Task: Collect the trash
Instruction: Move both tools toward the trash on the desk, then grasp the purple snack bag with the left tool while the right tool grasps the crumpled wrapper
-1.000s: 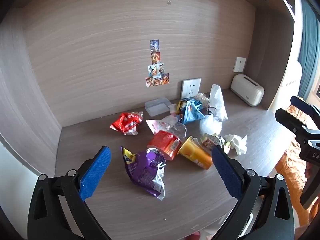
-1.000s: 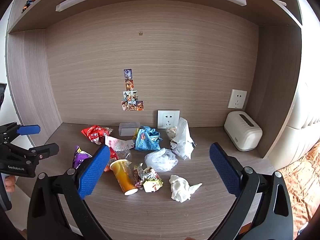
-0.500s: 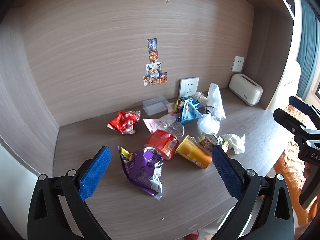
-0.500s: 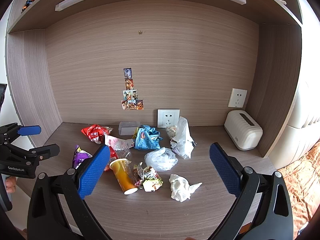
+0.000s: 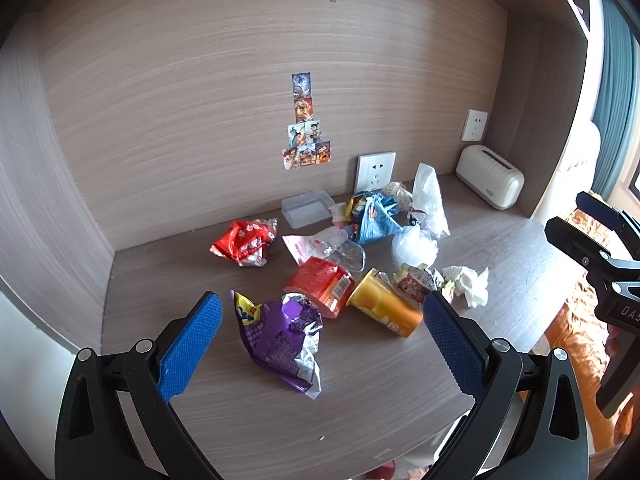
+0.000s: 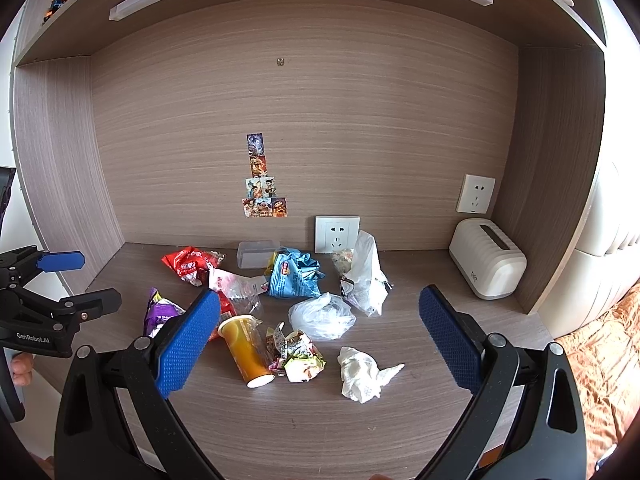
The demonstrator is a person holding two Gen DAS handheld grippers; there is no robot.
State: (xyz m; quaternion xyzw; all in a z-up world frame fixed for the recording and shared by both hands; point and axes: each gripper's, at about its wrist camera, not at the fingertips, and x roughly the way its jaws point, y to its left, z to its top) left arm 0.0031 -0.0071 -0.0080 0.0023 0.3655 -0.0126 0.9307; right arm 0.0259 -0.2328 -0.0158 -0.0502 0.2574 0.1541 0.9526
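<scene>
Trash lies scattered on the wooden desk [image 5: 360, 392]. A purple wrapper [image 5: 280, 336] lies nearest my left gripper [image 5: 320, 340], which is open and empty above the desk's front. An orange cup [image 6: 246, 352] lies on its side beside a crumpled colourful wrapper [image 6: 300, 356] and a white tissue [image 6: 360, 372]. My right gripper [image 6: 318, 340] is open and empty, held back from these. Further back lie a red packet [image 6: 188, 264], a blue packet [image 6: 294, 276], a clear plastic bag [image 6: 322, 316] and a white bag [image 6: 366, 276].
A white toaster-like appliance [image 6: 486, 258] stands at the back right. A clear plastic box [image 6: 256, 254] sits against the back wall by a socket [image 6: 336, 234]. Side walls and a shelf above enclose the desk. An orange bedspread [image 6: 600, 360] is at the right.
The left gripper has drifted slightly so the trash sits a little further left and lower in its view. The right gripper has hardly moved. Both stay open.
</scene>
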